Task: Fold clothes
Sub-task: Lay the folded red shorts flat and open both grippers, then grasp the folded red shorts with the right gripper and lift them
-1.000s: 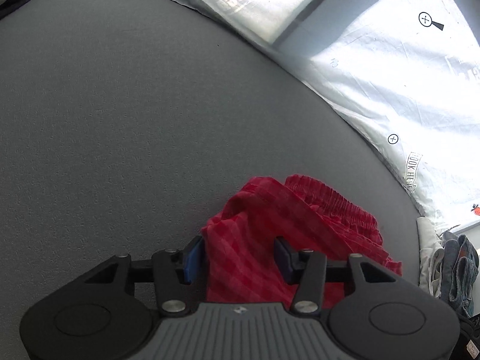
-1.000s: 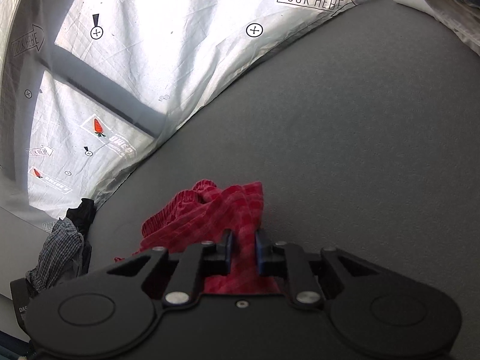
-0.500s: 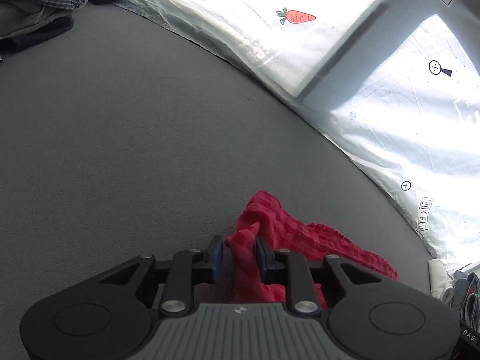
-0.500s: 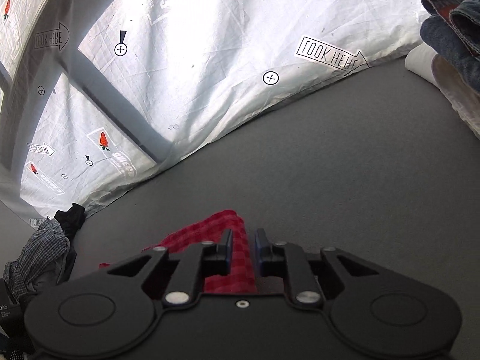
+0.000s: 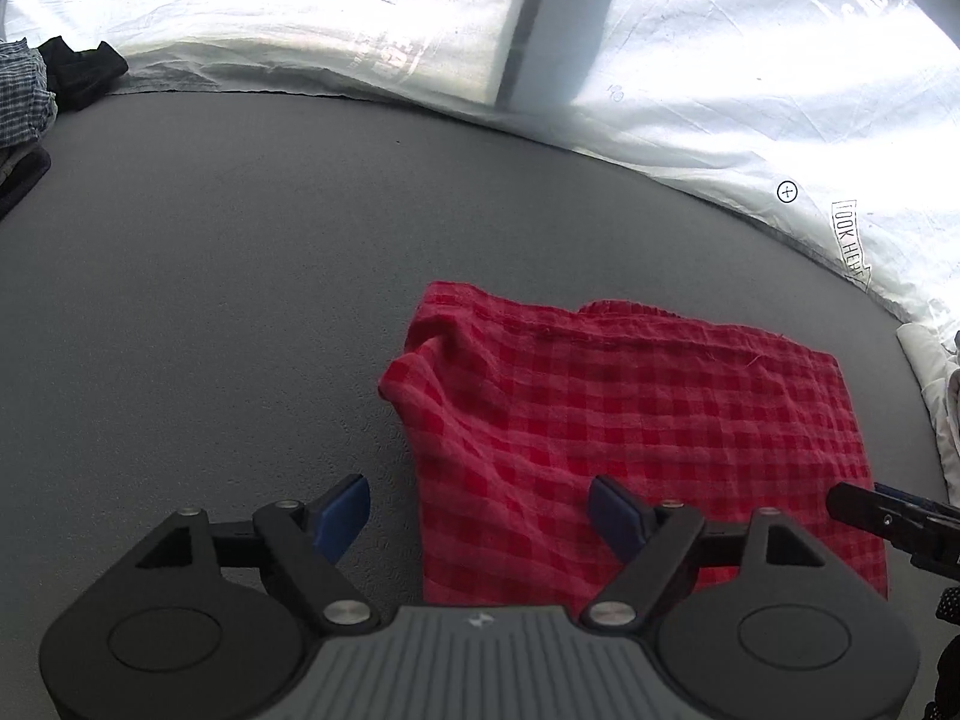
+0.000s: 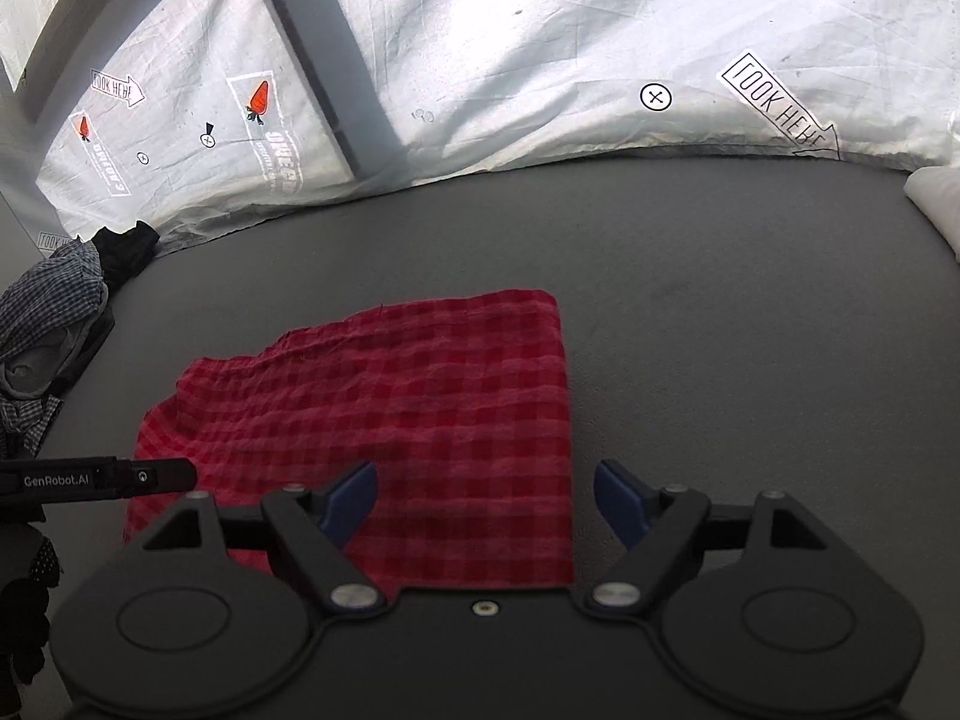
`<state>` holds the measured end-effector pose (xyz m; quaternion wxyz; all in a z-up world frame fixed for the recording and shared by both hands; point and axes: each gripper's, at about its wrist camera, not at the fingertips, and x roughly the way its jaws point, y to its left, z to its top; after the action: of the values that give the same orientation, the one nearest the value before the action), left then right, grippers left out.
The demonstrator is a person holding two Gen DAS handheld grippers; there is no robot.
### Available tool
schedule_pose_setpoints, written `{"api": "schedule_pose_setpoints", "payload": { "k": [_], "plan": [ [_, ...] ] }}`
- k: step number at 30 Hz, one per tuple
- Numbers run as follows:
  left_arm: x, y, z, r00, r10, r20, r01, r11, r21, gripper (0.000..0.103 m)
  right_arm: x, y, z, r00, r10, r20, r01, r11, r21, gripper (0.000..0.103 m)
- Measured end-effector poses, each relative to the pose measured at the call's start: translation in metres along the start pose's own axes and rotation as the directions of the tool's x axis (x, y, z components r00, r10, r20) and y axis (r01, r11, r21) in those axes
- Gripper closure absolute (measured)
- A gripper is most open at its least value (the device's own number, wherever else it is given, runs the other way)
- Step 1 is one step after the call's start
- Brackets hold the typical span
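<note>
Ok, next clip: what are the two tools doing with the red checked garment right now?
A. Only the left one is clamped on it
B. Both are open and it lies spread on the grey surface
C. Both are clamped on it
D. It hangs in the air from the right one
B: the left tool and right tool both stand wide open, and the red checked garment lies flat on the grey surface.

Grey tabletop (image 5: 240, 276), white backdrop sheet (image 6: 540, 30) (brightly backlit)

Crinkled red checked cloth (image 5: 630, 420) lies on a matt, fine-grained grey tabletop (image 5: 210, 270).
</note>
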<state>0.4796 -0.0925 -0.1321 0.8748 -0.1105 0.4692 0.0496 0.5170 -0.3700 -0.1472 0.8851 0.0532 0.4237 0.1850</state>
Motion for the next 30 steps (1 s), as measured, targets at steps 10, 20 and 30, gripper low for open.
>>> {"api": "schedule_pose_setpoints", "payload": {
  "k": [10, 20, 30],
  "plan": [
    [0.036, -0.022, 0.013, 1.000, 0.002, -0.029, 0.003, 0.985, 0.174, 0.021, 0.035, 0.012, 0.012, 0.998, -0.036, -0.045, 0.030, 0.993, -0.115, 0.016],
    [0.054, -0.035, 0.024, 0.996, -0.090, -0.025, 0.093, 0.979, 0.184, 0.017, 0.058, 0.023, 0.029, 0.997, 0.015, -0.069, -0.026, 0.988, -0.154, 0.031],
    [0.038, -0.028, 0.003, 0.964, -0.260, -0.057, 0.266, 0.955, 0.133, 0.086, 0.049, 0.018, -0.006, 0.949, 0.307, -0.065, -0.294, 0.942, 0.161, 0.089]
  ]
}}
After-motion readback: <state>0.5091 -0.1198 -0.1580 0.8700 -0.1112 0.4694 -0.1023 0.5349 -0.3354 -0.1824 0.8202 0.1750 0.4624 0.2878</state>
